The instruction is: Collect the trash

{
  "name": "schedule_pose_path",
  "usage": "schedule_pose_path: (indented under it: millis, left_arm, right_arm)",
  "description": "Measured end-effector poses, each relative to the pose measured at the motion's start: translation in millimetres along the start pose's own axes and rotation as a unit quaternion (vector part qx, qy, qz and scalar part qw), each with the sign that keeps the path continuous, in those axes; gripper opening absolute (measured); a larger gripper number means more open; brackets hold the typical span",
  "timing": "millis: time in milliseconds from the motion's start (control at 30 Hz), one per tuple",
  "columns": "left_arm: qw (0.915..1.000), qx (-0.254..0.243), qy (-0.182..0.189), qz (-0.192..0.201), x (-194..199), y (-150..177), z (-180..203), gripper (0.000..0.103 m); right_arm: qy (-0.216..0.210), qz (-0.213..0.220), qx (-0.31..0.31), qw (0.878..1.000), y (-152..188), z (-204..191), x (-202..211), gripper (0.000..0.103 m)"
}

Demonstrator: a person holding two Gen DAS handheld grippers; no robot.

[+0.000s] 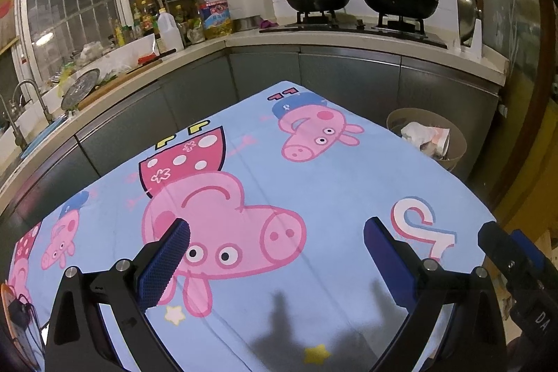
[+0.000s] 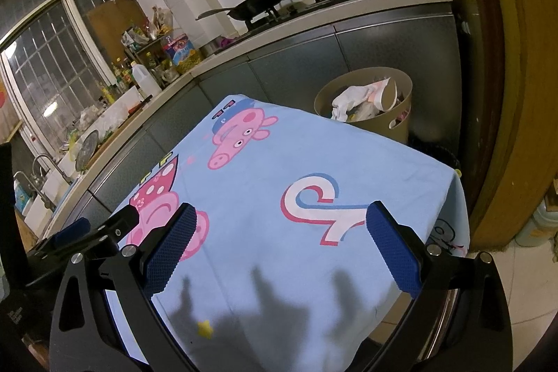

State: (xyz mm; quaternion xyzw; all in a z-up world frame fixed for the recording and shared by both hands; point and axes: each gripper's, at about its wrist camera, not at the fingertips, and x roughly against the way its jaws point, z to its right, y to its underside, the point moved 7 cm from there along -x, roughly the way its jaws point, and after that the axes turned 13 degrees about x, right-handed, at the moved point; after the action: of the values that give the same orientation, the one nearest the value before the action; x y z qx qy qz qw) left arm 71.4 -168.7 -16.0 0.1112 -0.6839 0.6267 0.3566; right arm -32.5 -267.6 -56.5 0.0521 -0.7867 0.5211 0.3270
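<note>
A beige trash bin (image 1: 457, 142) stands on the floor beyond the table's far right corner, holding crumpled white paper and wrappers (image 1: 423, 136); it also shows in the right wrist view (image 2: 394, 124) with its trash (image 2: 352, 100). My left gripper (image 1: 277, 239) is open and empty above the light-blue cartoon-pig tablecloth (image 1: 331, 197). My right gripper (image 2: 279, 229) is open and empty above the same cloth (image 2: 265, 190). No loose trash shows on the cloth. The right gripper's finger shows at the left view's right edge (image 1: 505, 250), the left gripper's in the right view (image 2: 104, 229).
A kitchen counter (image 1: 244, 39) wraps the far side, with bottles (image 1: 214, 14), a chopping board, a sink tap (image 1: 31, 100) and a stove carrying two pans (image 1: 399, 0). Grey cabinets (image 1: 348, 75) stand below. A wooden door frame (image 2: 498, 93) is at right.
</note>
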Motion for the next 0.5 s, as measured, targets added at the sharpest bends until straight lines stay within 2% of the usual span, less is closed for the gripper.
schedule_pose_path:
  millis: [133, 267, 400, 500]
  left_arm:
    - [0.9998, -0.009, -0.014, 0.008, 1.3, -0.4, 0.7, 0.099]
    - [0.9999, -0.006, -0.006, 0.008, 2.7, -1.1, 1.0, 0.099]
    - [0.9996, -0.011, -0.024, 0.012, 1.9, -2.2, 0.8, 0.099]
    - [0.9996, -0.012, -0.022, 0.01, 1.7, -2.4, 0.7, 0.099]
  right_arm:
    - [0.0, 0.0, 0.0, 1.0, 0.0, -0.3, 0.2, 0.097]
    - [0.0, 0.0, -0.001, 1.0, 0.0, -0.2, 0.4, 0.097]
    - [-0.001, 0.002, 0.0, 1.0, -0.3, -1.0, 0.6, 0.097]
    - [-0.003, 0.005, 0.001, 1.0, -0.7, -2.2, 0.0, 0.097]
